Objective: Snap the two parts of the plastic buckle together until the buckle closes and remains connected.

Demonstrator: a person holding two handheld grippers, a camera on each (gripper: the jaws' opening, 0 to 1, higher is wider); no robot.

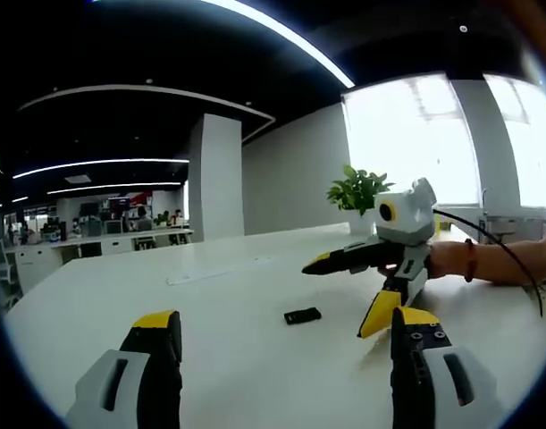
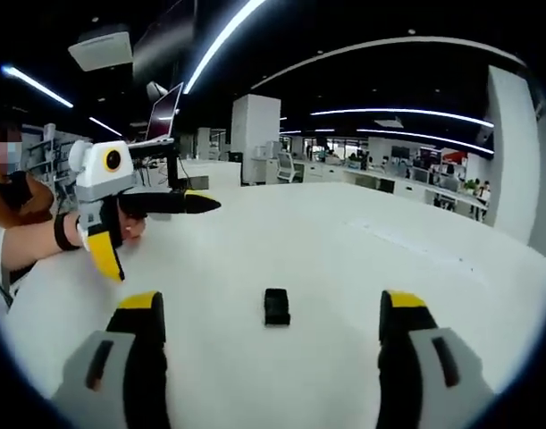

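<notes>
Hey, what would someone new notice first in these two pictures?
A small black plastic buckle lies alone on the wide white table, between the open right gripper's yellow-tipped jaws. In the left gripper view, the buckle lies beyond the open left gripper; a green potted plant stands by the bright window.

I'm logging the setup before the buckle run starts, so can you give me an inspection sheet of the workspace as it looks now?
Surface: white table, bare and glossy around the job piece.
Job's things: black buckle lies flat on the table, untouched; I cannot tell whether it is one part or both joined.
Clutter: nothing seen near the buckle.
Grippers: left tool open, jaws wide, empty, short of the buckle. Right tool open, empty, with the buckle lying ahead between its jaws.
Cables: a dark cable arcs over the forearm holding the right tool.
Surroundings: potted plant by bright windows; open office with desks, ceiling light strips, a laptop on a stand.
</notes>
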